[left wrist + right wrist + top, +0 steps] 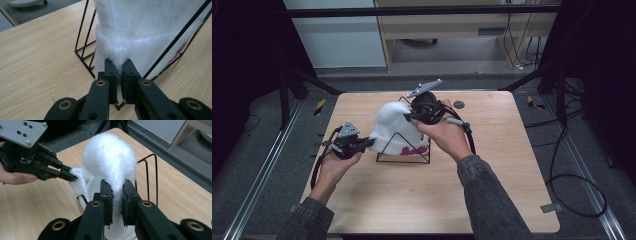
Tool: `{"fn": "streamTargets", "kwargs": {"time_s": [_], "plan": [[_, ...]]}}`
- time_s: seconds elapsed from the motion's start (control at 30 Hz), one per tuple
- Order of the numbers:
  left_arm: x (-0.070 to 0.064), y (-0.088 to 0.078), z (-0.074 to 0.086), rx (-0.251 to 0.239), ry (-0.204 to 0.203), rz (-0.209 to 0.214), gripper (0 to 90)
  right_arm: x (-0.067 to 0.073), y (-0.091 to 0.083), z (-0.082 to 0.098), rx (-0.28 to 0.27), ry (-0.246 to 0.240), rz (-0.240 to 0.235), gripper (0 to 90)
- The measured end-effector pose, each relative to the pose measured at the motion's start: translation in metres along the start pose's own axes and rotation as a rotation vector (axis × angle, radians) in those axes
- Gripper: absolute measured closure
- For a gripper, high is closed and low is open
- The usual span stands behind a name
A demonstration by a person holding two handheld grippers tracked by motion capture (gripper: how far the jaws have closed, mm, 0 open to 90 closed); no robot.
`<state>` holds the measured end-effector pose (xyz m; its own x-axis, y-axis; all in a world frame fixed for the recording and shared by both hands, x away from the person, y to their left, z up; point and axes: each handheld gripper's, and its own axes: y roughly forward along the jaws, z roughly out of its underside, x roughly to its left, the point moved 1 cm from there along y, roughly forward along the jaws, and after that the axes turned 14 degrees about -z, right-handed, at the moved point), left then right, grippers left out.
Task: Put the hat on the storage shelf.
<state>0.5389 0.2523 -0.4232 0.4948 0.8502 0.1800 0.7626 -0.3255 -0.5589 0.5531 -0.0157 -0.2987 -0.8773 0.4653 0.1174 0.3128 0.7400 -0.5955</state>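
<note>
Hat pinched from two sides over wire rack

Hat [398,129], white and fluffy with pink lettering near its brim, sits draped over a black wire rack [403,151] at the middle of the wooden desk [492,200]. The left tool [371,143] has its jaws pressed together on a fold of the hat's lower edge; in the left gripper view the white fabric [140,30] bunches right between the two black pads [110,68], just beside a rack wire. The right tool [408,116] comes in from the far side, its jaws clamped on the hat's upper part; in the right gripper view the fluffy crown [110,157] is squeezed between its pads, with the left tool [72,175] gripping the hat's edge farther off.
</note>
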Motion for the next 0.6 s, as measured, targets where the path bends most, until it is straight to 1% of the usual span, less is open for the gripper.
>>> {"fn": "streamTargets", "kwargs": {"time_s": [0.1, 0.17, 0.27, 0.43, 0.47, 0.53, 0.57, 0.6], "plan": [[-0.002, 0.003, 0.002, 0.006, 0.011, 0.004, 84.3, 0.0, 0.004, 0.001, 0.009, 0.005, 0.002, 81.6], [-0.002, 0.006, 0.004, 0.019, 0.019, 0.008, 84.1, 0.0, 0.005, 0.001, 0.013, 0.014, 0.004, 81.1], [-0.002, 0.01, 0.008, 0.038, 0.015, 0.012, 84.0, 0.001, 0.009, 0.002, 0.025, 0.016, 0.013, 80.2], [-0.004, 0.013, 0.011, 0.042, 0.014, 0.013, 83.8, 0.003, 0.011, 0.002, 0.036, 0.009, 0.021, 78.6], [-0.004, 0.013, 0.012, 0.049, 0.014, 0.012, 83.6, 0.003, 0.011, 0.002, 0.037, 0.012, 0.022, 76.9], [-0.004, 0.014, 0.014, 0.058, 0.014, 0.008, 82.7, 0.003, 0.012, 0.003, 0.038, 0.029, 0.031, 70.8], [-0.004, 0.013, 0.015, 0.063, 0.008, 0.004, 81.3, 0.003, 0.012, 0.004, 0.04, 0.032, 0.035, 68.7], [-0.004, 0.013, 0.016, 0.068, 0.004, -0.002, 78.1, 0.002, 0.012, 0.005, 0.039, 0.037, 0.036, 66.9]]}}
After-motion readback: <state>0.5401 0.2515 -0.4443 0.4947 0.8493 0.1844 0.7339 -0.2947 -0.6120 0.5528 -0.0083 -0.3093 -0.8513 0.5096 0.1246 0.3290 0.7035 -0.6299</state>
